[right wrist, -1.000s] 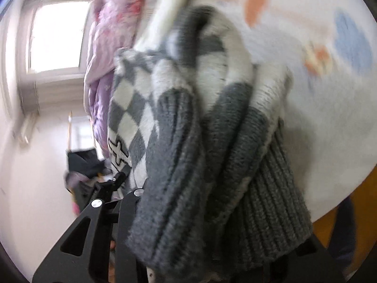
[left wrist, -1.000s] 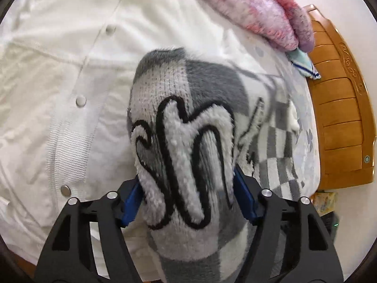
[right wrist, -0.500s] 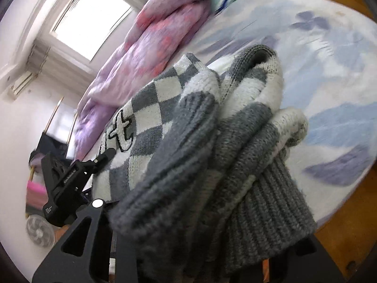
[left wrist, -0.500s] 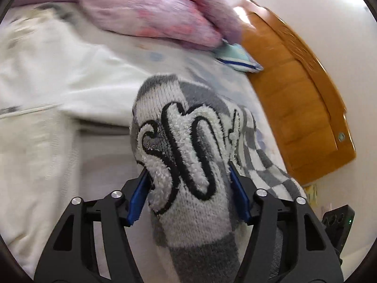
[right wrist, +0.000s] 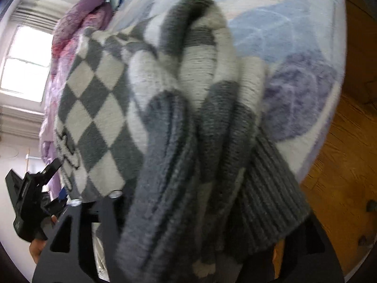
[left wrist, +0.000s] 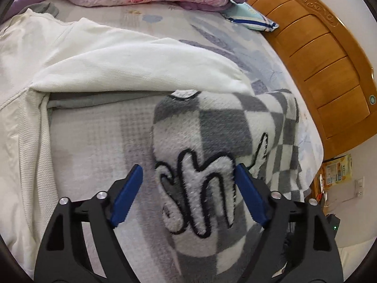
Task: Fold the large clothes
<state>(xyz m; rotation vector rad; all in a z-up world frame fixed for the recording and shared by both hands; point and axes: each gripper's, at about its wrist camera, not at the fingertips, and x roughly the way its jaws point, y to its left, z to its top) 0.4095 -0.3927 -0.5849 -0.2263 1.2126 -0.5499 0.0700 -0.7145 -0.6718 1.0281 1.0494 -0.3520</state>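
On the bed (left wrist: 99, 141), the left gripper (left wrist: 188, 188) is spreading its jaws around the checkered grey-and-white sweater (left wrist: 226, 146) lying beside a white jacket (left wrist: 106, 56), while the right gripper (right wrist: 188, 235) is clenching the sweater's ribbed hem (right wrist: 266, 202).

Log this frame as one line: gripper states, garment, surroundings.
left gripper: open, straddling grey-and-white checkered knit sweater | right gripper: hidden under bunched sweater | white button-up garment beside | floral bedsheet underneath

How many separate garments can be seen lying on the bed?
2: a grey-and-white checkered knit sweater at the bed's near edge between both grippers, and a cream white jacket spread behind it. Others may be hidden beneath.
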